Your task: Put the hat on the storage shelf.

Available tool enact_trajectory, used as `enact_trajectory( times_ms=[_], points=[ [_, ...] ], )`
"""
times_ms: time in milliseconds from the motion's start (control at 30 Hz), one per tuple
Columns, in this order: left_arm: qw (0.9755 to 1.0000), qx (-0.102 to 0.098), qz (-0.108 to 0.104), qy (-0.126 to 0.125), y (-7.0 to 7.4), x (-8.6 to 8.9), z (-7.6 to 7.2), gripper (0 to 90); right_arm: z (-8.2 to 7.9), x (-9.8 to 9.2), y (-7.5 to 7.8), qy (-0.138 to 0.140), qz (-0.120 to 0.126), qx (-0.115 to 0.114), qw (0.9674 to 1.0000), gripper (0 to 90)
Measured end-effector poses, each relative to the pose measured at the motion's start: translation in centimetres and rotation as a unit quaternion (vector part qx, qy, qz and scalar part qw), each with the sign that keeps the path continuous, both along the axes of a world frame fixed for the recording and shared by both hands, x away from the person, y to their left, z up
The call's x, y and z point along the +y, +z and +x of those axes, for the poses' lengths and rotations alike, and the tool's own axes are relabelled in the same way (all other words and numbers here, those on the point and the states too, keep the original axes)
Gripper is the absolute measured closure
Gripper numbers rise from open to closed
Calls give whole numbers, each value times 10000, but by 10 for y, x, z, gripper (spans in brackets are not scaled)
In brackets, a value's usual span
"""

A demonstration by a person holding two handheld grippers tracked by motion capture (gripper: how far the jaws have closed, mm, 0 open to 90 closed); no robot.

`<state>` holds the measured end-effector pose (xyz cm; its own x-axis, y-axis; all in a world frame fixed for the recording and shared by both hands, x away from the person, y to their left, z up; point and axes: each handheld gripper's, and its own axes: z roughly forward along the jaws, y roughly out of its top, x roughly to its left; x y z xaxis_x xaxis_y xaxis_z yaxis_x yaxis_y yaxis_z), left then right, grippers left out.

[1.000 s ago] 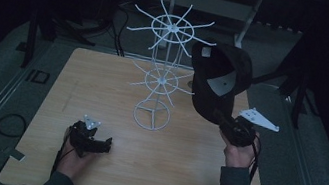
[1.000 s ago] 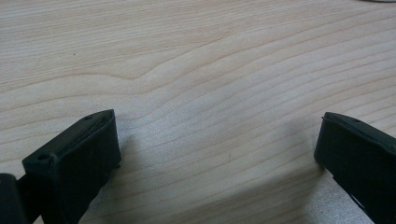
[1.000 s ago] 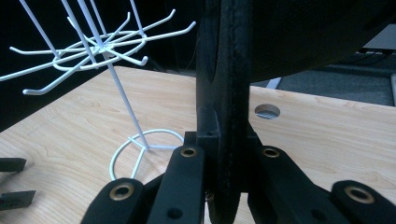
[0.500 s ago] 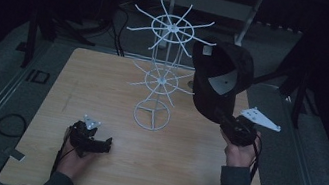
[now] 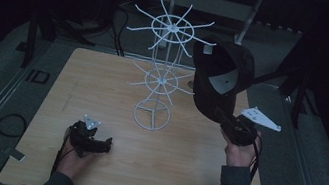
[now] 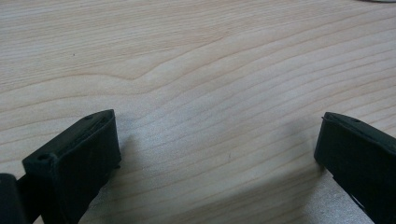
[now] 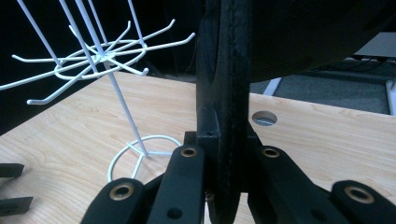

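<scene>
**Q:** Bench layout, left to right?

**A:** Near the front-left corner of the bench (image 5: 73, 77), the left gripper (image 5: 102, 144) rests low, jaws wide apart over bare wood, holding nothing. At the bench's middle stands a white wire rack (image 5: 159, 79): a ring base, a thin upright pole, and two tiers of spoke-like hooks. Toward the right edge, the right gripper (image 5: 223, 116) is raised, jaws clamped on the brim of a dark cap (image 5: 221, 76).

**Q:** How does the cap lie from the rack?

**A:** It hangs just right of the rack, beside the upper tier, its crown upward and its brim running down into the jaws. One upper hook tip sits close to its left side; whether they touch I cannot tell. The right hand is much the nearer.

**Q:** Any writing?

**A:** A pale patch shows on the cap, too small to read.
</scene>
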<state>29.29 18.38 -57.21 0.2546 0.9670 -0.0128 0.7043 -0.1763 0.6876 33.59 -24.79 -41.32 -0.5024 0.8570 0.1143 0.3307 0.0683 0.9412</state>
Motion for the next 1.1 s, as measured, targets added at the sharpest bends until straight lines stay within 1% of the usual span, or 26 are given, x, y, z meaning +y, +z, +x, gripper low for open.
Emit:
enact_trajectory(
  times_ms=[433,1100],
  points=[
    [10000,6,6,-4,0,0,0,1,-1,0,4,-15,-12,-67,10000,867],
    [10000,8,10,-5,0,0,0,1,-1,2,8,-29,44,-163,9999,867]
  ],
)
